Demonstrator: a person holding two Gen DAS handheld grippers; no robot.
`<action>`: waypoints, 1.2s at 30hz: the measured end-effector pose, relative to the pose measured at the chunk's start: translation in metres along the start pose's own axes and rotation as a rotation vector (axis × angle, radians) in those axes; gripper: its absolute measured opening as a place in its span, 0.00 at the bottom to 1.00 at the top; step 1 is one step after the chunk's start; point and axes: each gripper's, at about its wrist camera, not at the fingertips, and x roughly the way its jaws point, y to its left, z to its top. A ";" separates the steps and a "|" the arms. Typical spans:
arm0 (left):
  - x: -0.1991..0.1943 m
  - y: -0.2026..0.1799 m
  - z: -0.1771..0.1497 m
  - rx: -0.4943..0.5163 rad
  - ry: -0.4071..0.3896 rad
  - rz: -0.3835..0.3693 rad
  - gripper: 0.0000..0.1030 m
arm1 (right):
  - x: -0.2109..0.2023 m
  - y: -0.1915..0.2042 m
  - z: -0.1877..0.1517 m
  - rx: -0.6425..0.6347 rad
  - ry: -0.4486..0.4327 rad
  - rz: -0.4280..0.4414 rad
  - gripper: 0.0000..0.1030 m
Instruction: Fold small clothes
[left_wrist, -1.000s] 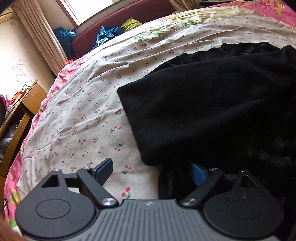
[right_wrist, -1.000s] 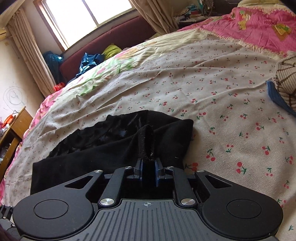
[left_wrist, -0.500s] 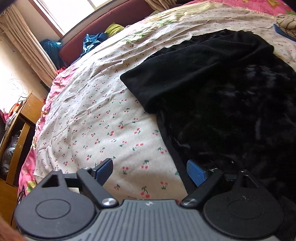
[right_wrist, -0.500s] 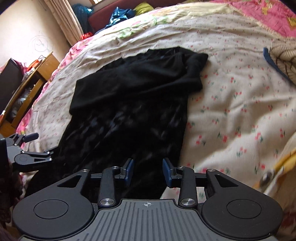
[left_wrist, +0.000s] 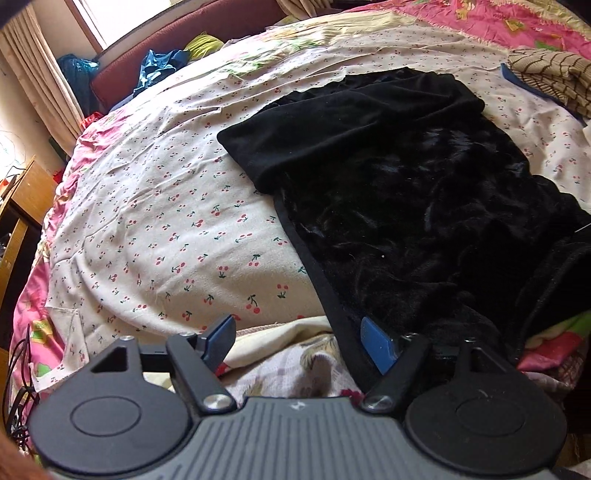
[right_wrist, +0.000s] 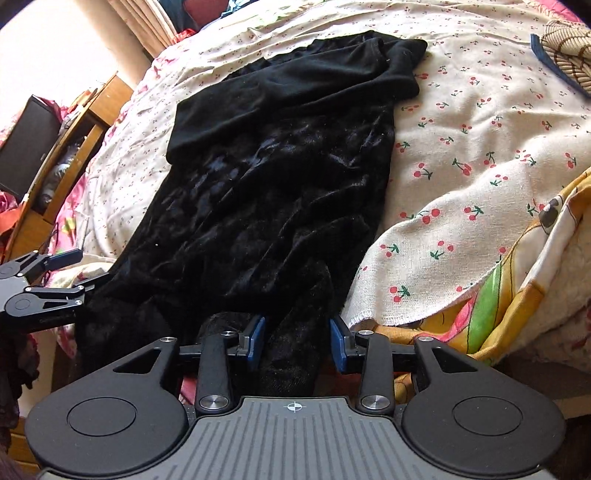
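A black velvety garment (left_wrist: 406, 206) lies lengthwise on the cherry-print sheet (left_wrist: 155, 229), its far part folded back over itself, its near end hanging over the bed's edge. My left gripper (left_wrist: 295, 328) hovers at the garment's near left corner with its jaws closing. The bound hem runs just inside its right pad and neither pad presses on it. In the right wrist view the same garment (right_wrist: 277, 177) fills the middle. My right gripper (right_wrist: 297, 332) straddles the hanging near end, jaws opening, pads off the cloth. The left gripper (right_wrist: 86, 267) shows at the left edge.
A beige striped knit (left_wrist: 554, 77) lies at the far right of the bed. A wooden cabinet (right_wrist: 74, 147) stands beside the bed's left side. A maroon sofa (left_wrist: 192, 33) with blue and yellow bundles sits under the window. A colourful blanket (right_wrist: 517, 295) drapes the near right edge.
Both grippers pulled back from the garment's far end to the bed's near edge. The right gripper let go of the cloth, which now lies folded over. The left jaws narrowed a little.
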 end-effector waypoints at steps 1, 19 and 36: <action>-0.004 -0.001 -0.001 0.003 0.004 -0.014 0.78 | -0.001 0.001 -0.002 -0.003 0.008 0.000 0.36; -0.012 -0.009 0.004 -0.027 0.041 -0.135 0.64 | 0.000 -0.002 -0.012 0.036 0.009 0.048 0.42; 0.018 -0.014 -0.006 -0.124 0.231 -0.143 0.56 | -0.012 0.003 -0.020 -0.024 -0.023 0.050 0.44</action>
